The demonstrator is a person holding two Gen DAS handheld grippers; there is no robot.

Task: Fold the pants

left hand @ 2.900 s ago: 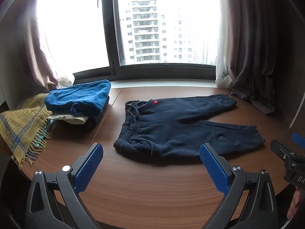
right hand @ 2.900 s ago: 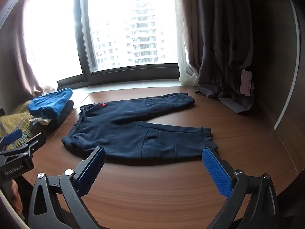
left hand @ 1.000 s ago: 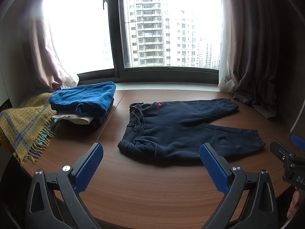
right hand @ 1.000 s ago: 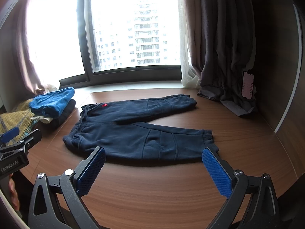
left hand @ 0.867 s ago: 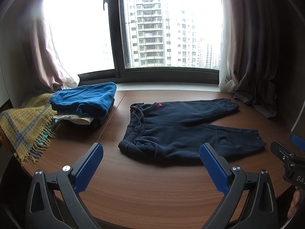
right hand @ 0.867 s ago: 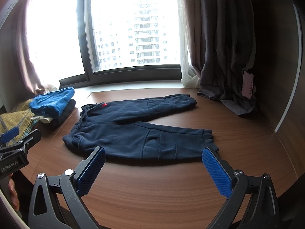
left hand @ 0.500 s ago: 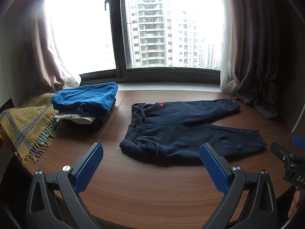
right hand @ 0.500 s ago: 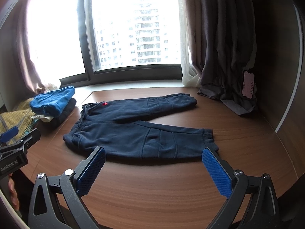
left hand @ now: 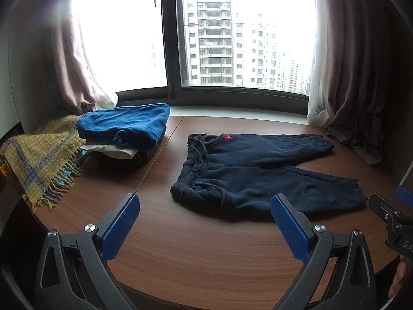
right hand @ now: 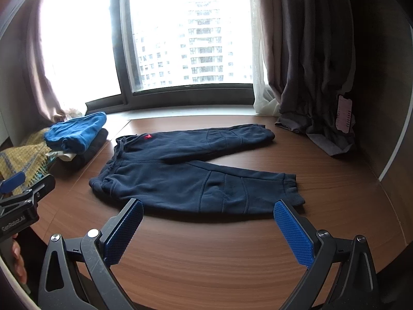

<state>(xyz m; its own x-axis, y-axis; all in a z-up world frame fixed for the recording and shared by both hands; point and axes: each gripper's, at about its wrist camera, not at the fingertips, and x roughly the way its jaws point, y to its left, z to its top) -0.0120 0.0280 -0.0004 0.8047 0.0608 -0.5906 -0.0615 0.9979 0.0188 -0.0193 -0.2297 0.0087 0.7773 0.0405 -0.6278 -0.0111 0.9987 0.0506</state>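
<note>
Navy pants [left hand: 260,170] lie flat on the wooden table [left hand: 206,253], both legs spread away from the folded blue pile [left hand: 124,126] left of the waistband. The left gripper [left hand: 205,222] hovers near the pants, jaws spread wide, holding nothing.

From the right wrist, the pants [right hand: 191,178] lie just beyond the right gripper [right hand: 207,224], likewise wide open and empty.

High-rise home: curtains [left hand: 77,51], folded laundry [left hand: 124,126], wooden table [left hand: 206,245]
</note>
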